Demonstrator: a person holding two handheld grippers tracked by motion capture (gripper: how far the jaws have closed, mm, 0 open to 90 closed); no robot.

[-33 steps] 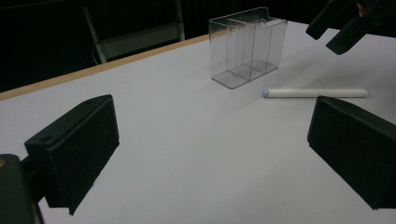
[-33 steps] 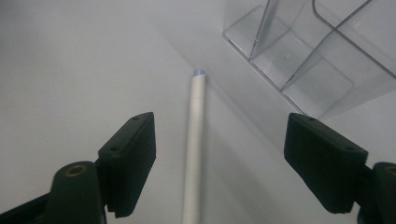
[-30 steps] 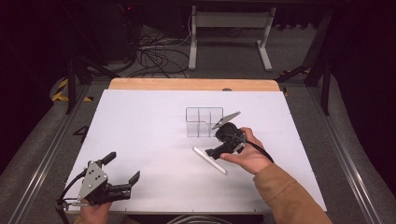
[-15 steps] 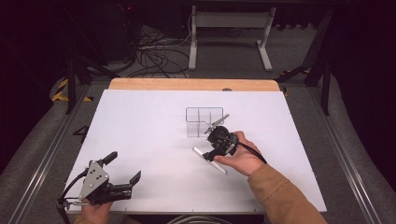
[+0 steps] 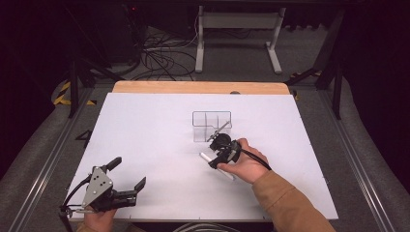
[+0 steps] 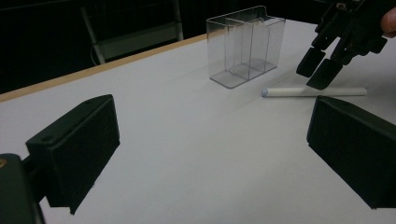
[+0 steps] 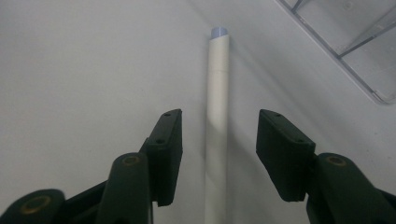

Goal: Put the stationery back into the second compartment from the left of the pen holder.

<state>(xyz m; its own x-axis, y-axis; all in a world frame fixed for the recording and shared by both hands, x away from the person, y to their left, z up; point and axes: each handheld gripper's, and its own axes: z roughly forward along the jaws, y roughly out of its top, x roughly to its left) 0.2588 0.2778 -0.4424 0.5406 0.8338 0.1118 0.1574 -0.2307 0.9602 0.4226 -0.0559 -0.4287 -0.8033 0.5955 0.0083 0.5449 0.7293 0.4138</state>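
Right gripper [image 7: 218, 154] is poised over the white marker [image 7: 217, 121], jaws spread, one to each side of the barrel. In the right gripper view the marker runs straight ahead between the two pads, its pale blue-grey end cap pointing away from the gripper; a gap remains on both sides, so no contact yet. Whether the jaw tips have reached the table surface I cannot tell; from the left gripper view the right gripper [image 6: 320, 70] appears to sit just above the marker [image 6: 313, 92], not touching it.

The marker lies flat on the white table [image 5: 145, 125]. The clear plastic organizer [image 5: 212, 125], with its divided compartments, stands upright just beyond the right gripper [image 5: 221, 149] and a little to its right; its corner shows at the upper right of the right gripper view. All compartments look empty.

Left gripper [image 5: 123, 181] rests near the person's edge of the table, well apart from the work, jaws spread wide and holding nothing. Left hand [image 5: 99, 220] grips it low at the table edge.

Progress, by judgement: approach and alignment are done; the grasp is not. What is left: close on the barrel, lift, and probably stand the marker in one of the organizer's compartments. Alignment looks good, the barrel roughly centred between the pads.
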